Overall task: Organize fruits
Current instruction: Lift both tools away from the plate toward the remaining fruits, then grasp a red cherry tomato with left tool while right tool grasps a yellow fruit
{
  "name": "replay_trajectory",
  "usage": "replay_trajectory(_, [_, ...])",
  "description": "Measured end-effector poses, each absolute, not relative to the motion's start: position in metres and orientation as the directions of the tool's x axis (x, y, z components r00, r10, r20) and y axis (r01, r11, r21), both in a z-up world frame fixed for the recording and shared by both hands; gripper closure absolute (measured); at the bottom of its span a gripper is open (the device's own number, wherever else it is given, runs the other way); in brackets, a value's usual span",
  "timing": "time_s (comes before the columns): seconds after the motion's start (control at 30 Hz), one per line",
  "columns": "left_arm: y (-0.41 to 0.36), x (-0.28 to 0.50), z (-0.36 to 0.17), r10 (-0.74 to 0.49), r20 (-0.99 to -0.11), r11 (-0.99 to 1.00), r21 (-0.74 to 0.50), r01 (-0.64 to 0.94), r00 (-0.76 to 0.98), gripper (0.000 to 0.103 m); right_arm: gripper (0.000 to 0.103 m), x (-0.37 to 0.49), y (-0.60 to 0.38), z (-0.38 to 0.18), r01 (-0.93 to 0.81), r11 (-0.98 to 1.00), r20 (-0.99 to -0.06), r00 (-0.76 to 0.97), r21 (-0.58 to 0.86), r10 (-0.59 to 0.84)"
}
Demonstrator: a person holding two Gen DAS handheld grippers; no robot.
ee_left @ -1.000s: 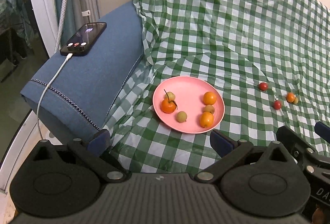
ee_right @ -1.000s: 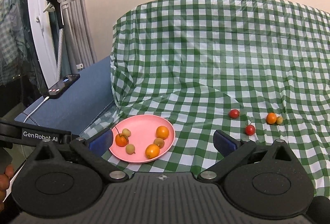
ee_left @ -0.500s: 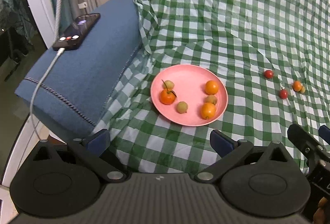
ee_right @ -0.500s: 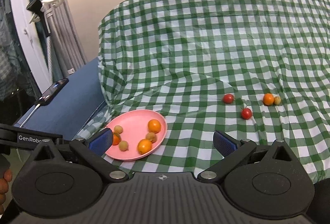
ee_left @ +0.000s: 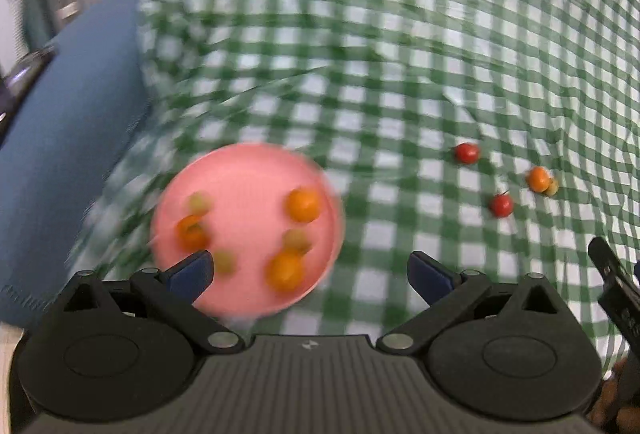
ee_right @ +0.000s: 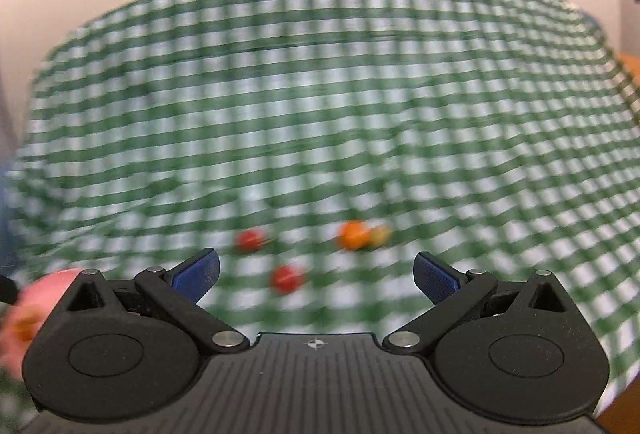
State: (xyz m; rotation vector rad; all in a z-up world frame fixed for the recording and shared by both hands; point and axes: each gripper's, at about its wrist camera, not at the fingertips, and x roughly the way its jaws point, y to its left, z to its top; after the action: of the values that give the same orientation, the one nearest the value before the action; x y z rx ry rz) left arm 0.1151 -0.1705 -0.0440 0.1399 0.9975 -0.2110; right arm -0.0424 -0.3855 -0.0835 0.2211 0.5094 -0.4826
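Both grippers spread wide and empty above the checked cloth; both views motion-blurred.

Left gripper: blue pads apart, grasping nothing, over the near rim of the pink plate. Right gripper: pads apart, nothing between them, just short of the loose fruit. Plate is round, smooth and shallow, near the cloth's left edge beside a blue cushion; it holds six small round fruits, three orange and three yellow-green. On the green-and-white checked cloth, well right of the plate: two red fruits, glossy; one orange fruit touching one yellowish fruit.
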Motion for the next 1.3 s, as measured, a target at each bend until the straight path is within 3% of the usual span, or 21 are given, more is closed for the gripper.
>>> replay_trajectory(0.17, [-0.242,0.161,-0.065,-0.129,-0.832,0.948,0.057,0.315,0.540,0.000,0.001,0.005,-0.455,-0.128,0.624,0.781,-0.542,0.649,-0.023,-0.534])
replay_trajectory(0.3, [-0.297,0.203,-0.097,-0.152,-0.849,0.924,0.061,0.379,0.506,0.000,0.001,0.046,-0.488,-0.173,0.655,0.751,-0.592,0.576,-0.077,-0.563])
replay_trajectory(0.47, [-0.345,0.244,-0.142,-0.144,-0.884,0.908,0.061,0.414,0.445,0.000,0.001,0.081,-0.509,-0.211,0.618,0.776,-0.632,0.553,-0.127,-0.544])
replay_trajectory(0.67, [-0.374,0.270,-0.174,-0.145,-0.899,0.896,0.058,0.441,0.413,0.000,0.001,0.110,-0.508,-0.224,0.552,0.806,-0.602,0.575,-0.215,-0.554])
replay_trajectory(0.77, [-0.381,0.278,-0.181,-0.150,-0.901,0.895,0.052,0.443,0.408,0.000,0.011,0.117,-0.498,-0.224,0.493,0.835,-0.581,0.615,-0.244,-0.533])
replay_trajectory(0.9, [-0.383,0.286,-0.188,-0.169,-0.911,0.898,0.015,0.440,0.376,0.000,0.048,0.119,-0.484,-0.220,0.405,0.880,-0.582,0.663,-0.249,-0.470])
replay_trajectory(1.2, [-0.390,0.292,-0.198,-0.157,-0.932,0.898,0.004,0.441,0.328,0.000,0.048,0.110,-0.505,-0.215,0.505,0.860,-0.642,0.635,-0.078,-0.431])
replay_trajectory(1.23, [-0.390,0.291,-0.197,-0.156,-0.929,0.900,0.006,0.437,0.335,0.004,0.053,0.109,-0.509,-0.214,0.515,0.856,-0.651,0.637,-0.039,-0.413])
replay_trajectory(1.27, [-0.390,0.289,-0.194,-0.173,-0.922,0.896,-0.001,0.443,0.346,0.012,0.075,0.107,-0.513,-0.212,0.523,0.852,-0.655,0.644,0.002,-0.394])
replay_trajectory(1.3, [-0.389,0.287,-0.190,-0.208,-0.916,0.886,-0.028,0.462,0.343,0.042,0.076,0.106,-0.515,-0.211,0.535,0.845,-0.658,0.639,0.007,-0.398])
